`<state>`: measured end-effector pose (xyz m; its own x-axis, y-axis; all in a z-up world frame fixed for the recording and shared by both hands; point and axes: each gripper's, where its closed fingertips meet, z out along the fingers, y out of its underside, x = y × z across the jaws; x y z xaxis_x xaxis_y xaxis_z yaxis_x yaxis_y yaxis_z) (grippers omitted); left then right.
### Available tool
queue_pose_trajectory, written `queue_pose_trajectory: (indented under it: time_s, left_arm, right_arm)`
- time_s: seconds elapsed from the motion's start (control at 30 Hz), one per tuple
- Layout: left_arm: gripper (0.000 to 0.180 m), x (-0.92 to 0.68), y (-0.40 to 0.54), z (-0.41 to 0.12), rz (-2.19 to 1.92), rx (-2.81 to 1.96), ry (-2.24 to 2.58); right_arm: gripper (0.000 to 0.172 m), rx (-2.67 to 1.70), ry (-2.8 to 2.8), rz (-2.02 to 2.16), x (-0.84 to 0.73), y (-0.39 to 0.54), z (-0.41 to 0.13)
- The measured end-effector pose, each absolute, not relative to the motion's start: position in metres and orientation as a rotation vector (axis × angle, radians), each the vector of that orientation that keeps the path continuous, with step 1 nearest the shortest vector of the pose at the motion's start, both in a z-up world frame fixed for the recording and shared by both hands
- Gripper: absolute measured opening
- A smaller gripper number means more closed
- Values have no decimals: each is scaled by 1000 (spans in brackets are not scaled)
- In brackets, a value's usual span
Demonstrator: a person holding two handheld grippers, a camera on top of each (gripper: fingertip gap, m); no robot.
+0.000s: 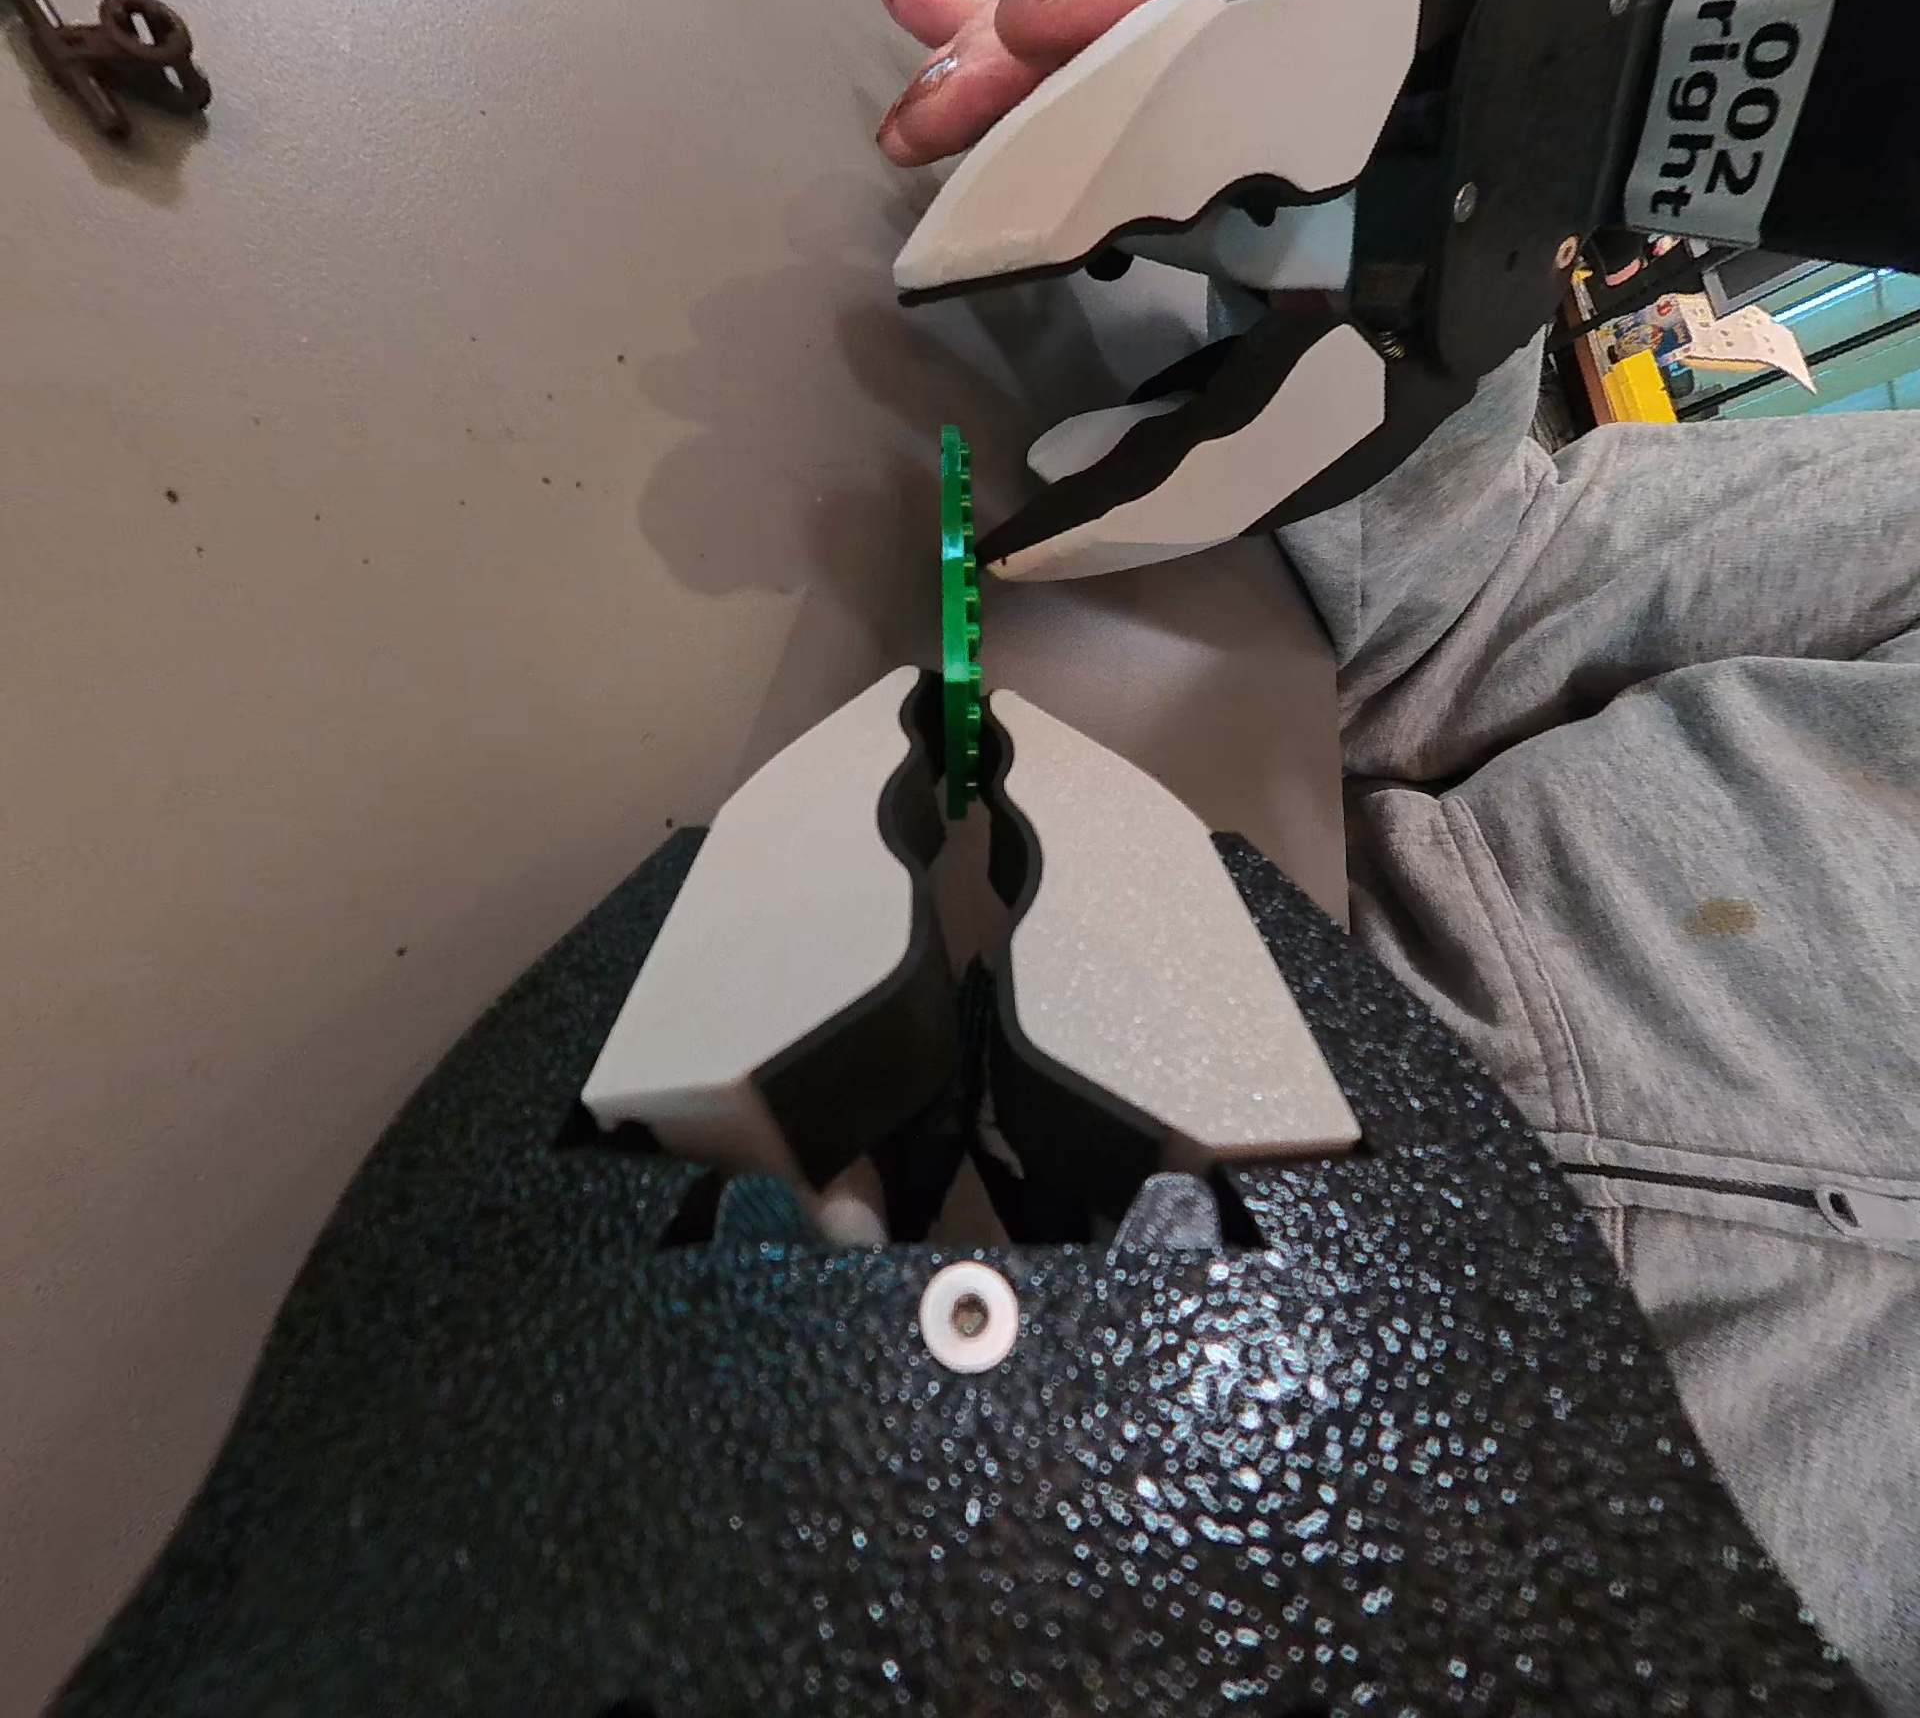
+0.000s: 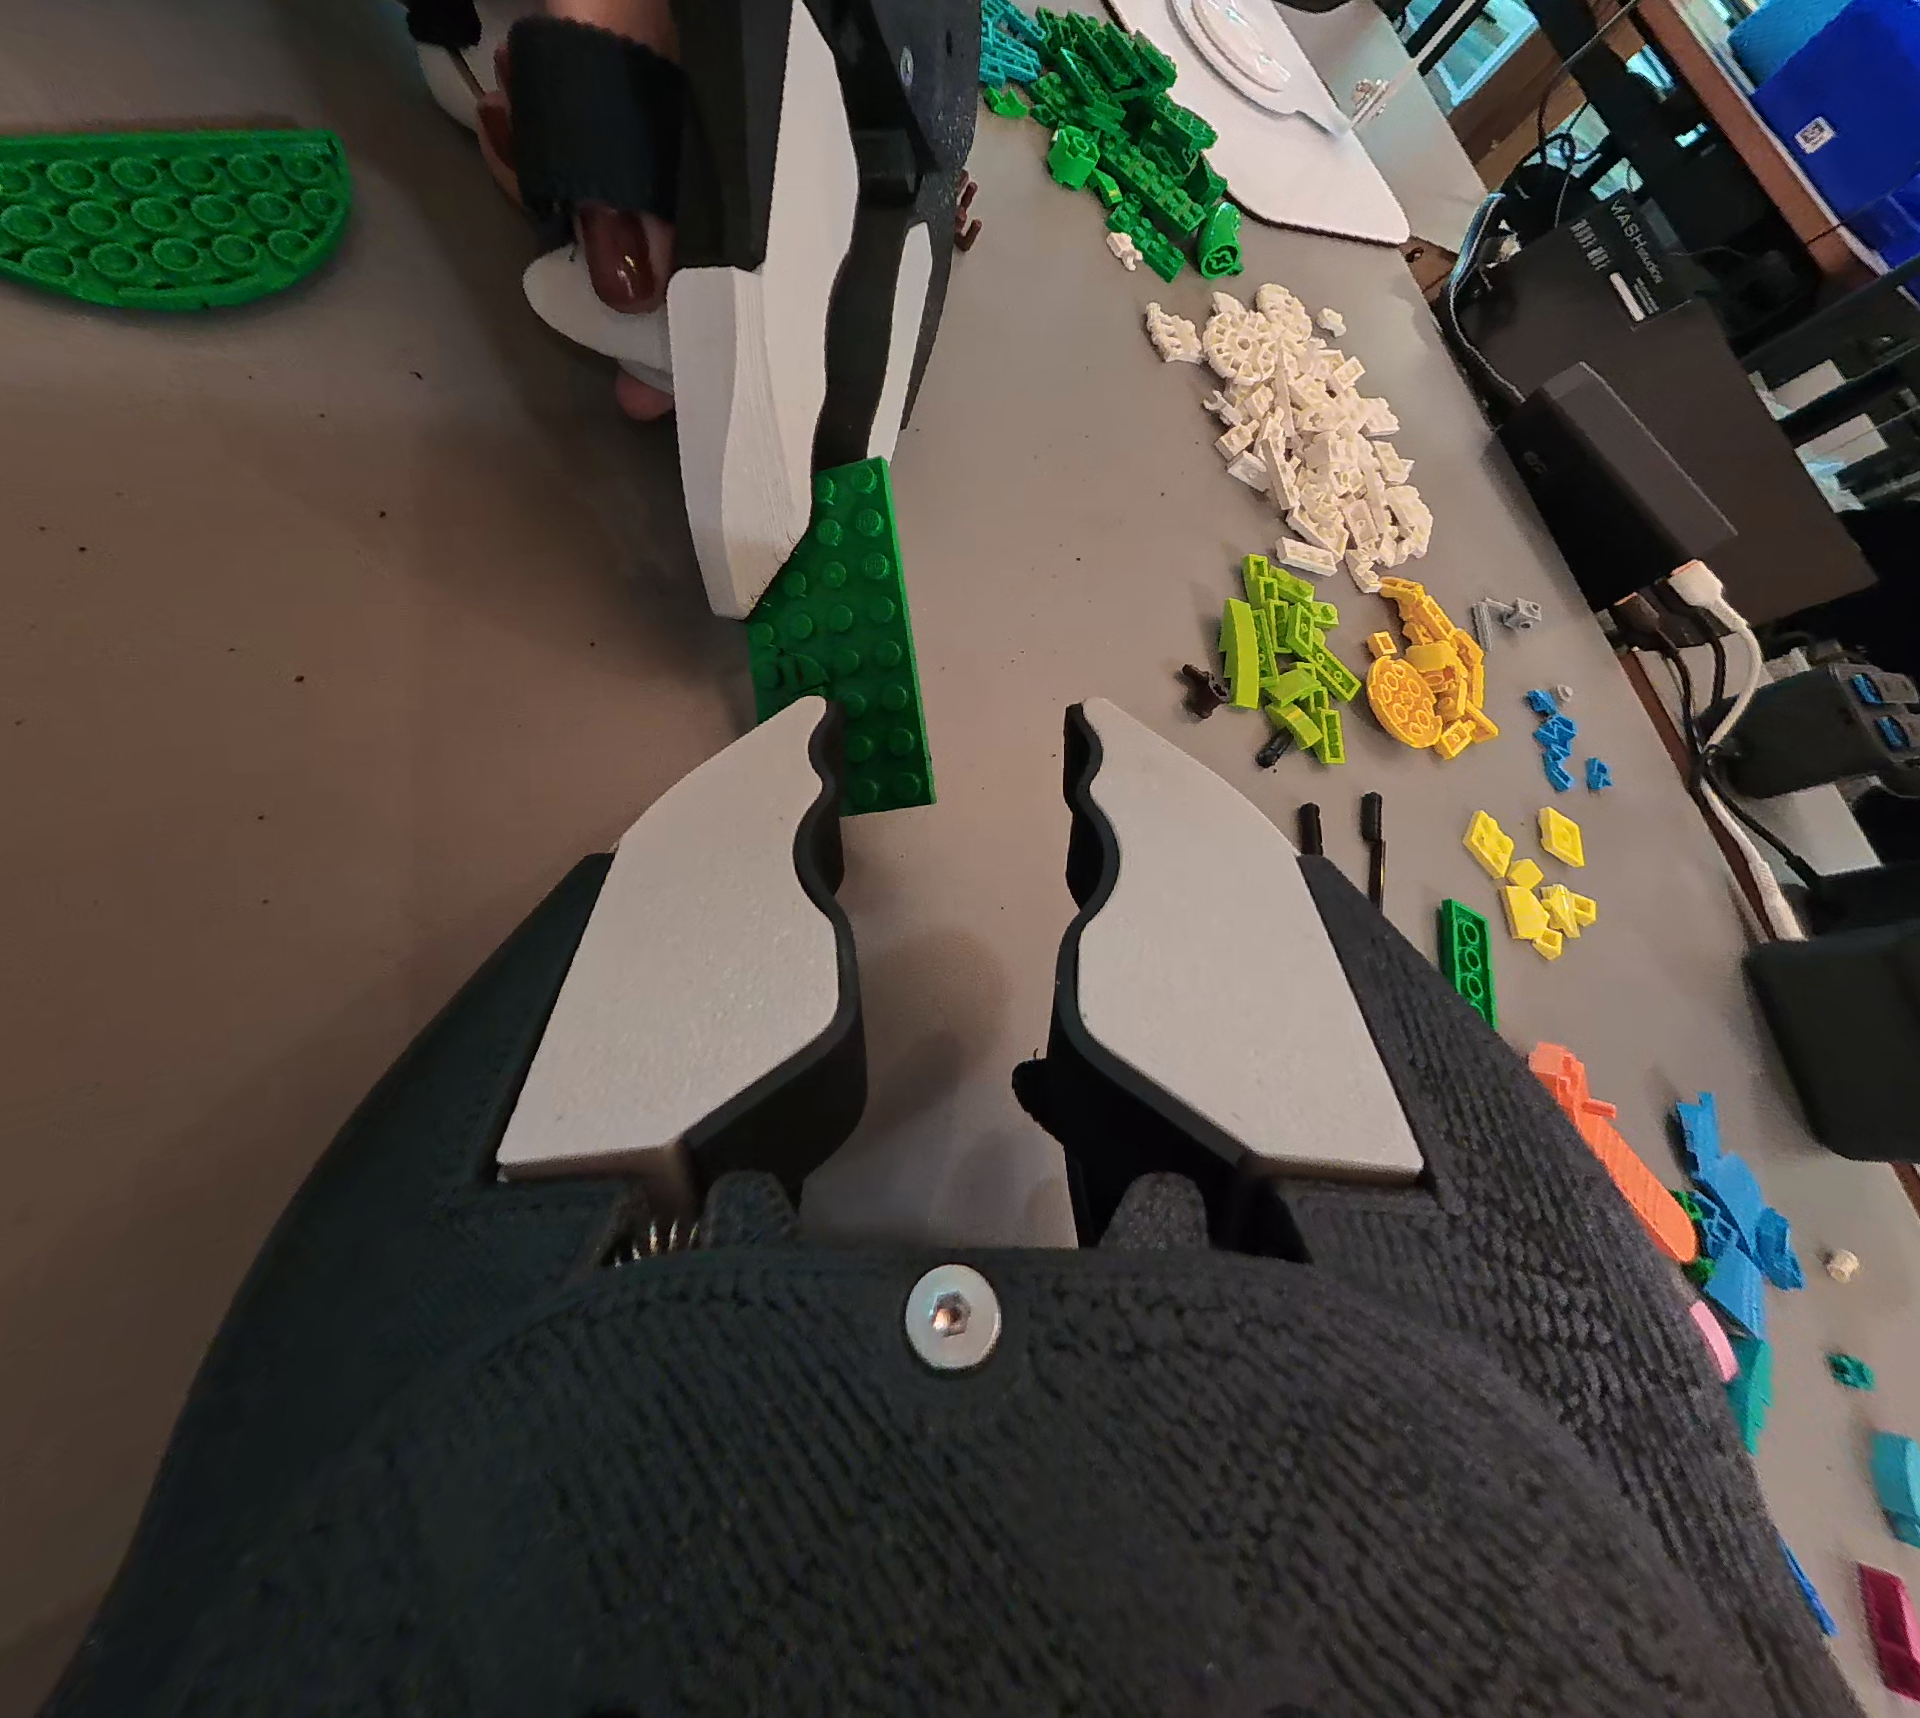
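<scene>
Left gripper (image 1: 961, 712) was seen clamped on a green studded plate (image 1: 958, 619), pads pressed on both faces, plate held on edge above the table (image 1: 416, 421), prob. so the stud side was offered to the other tool. Right gripper (image 2: 945, 723) was kept w/ jaws apart, nothing between them; one fingertip (image 1: 1003, 565) was set against the plate's stud side, approx. mid-length. A second green half-round plate (image 2: 166, 214) was left lying underside-up, well apart. Bricks were sorted by colour into piles: white (image 2: 1309, 432), lime (image 2: 1288, 660), yellow (image 2: 1429, 671).
</scene>
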<state>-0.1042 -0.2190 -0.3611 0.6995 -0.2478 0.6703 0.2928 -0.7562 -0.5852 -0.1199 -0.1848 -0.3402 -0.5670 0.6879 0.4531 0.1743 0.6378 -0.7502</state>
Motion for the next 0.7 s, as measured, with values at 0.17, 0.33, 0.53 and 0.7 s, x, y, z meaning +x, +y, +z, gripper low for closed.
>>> queue_pose_trajectory:
  time_s: [0.17, 0.33, 0.53, 0.7]
  left_arm:
    - [4, -104, -219, -361, -1005, -2212, -33]
    - [4, -104, -219, -361, -1006, -2211, -32]
    - [4, -104, -219, -361, -1003, -2216, -32]
    - [5, -102, -221, -363, -992, -2234, -3]
  right_arm:
    - [40, -670, -2090, 858, -120, -185, -340]
    - [41, -669, -2101, 875, -119, -188, -341]
    - [43, -644, -2117, 856, -119, -192, -345]
    - [28, -607, -2157, 872, -115, -198, -348]
